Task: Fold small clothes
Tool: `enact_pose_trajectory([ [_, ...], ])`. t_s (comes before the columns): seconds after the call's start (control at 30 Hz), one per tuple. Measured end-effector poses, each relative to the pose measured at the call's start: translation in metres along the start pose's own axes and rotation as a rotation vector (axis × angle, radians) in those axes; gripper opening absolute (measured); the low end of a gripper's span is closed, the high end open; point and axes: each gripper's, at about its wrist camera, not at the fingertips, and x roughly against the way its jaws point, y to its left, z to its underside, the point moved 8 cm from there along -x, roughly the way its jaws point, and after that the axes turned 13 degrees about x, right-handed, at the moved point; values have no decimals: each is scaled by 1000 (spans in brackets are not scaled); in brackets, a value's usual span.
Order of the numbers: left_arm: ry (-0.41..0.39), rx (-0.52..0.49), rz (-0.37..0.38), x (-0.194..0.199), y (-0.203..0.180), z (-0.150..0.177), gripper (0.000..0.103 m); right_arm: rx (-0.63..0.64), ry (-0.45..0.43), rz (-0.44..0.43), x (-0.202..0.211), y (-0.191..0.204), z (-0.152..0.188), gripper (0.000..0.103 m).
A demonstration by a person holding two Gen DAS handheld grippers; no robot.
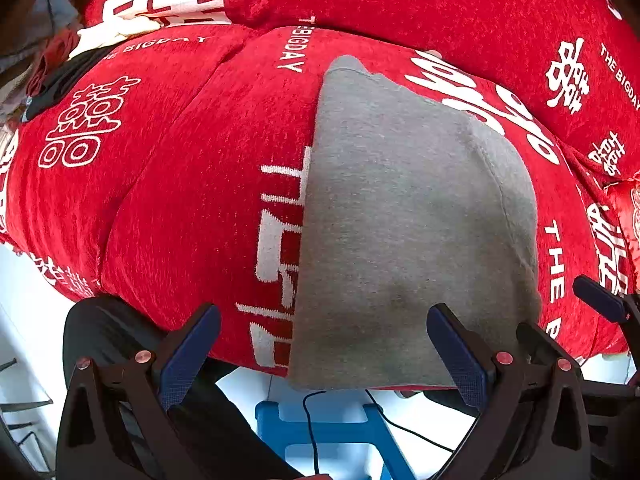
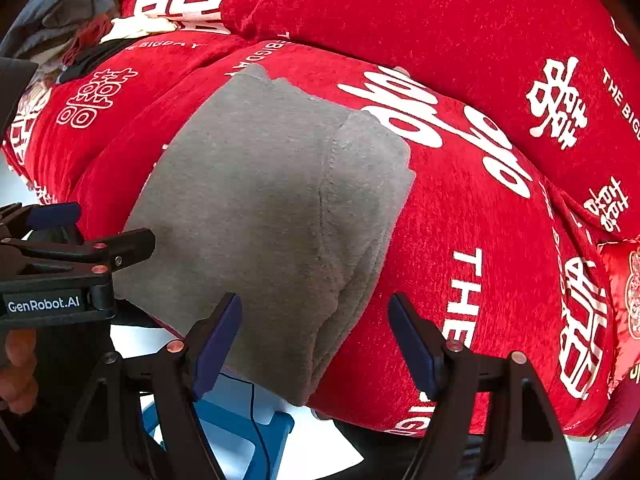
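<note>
Both grippers — left gripper point(image 1: 324, 344) and right gripper point(image 2: 316, 336) — hung open over the grey garment point(image 2: 276, 200); overhanging the red cover's point(image 2: 460, 20) edge, it risked slipping off.

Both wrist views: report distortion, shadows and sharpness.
Left wrist view: strong fisheye bulge, dark corners, the grey garment sharp, with a soft shadow at its near edge. Right wrist view: same bulge and dark corners, a broad soft shadow on the garment's near left, the red cover brightly lit.

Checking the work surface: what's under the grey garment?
The grey garment lies flat on a red cover with white lettering; the print runs under its edges. Its near edge overhangs the front. Whatever is beneath the middle is covered.
</note>
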Motion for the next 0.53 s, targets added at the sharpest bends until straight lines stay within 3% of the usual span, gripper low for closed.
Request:
enact_pose_trajectory([
  [0.53,2,37,5,-1,12,-2,103,25,10,7,1,8,-4,78],
])
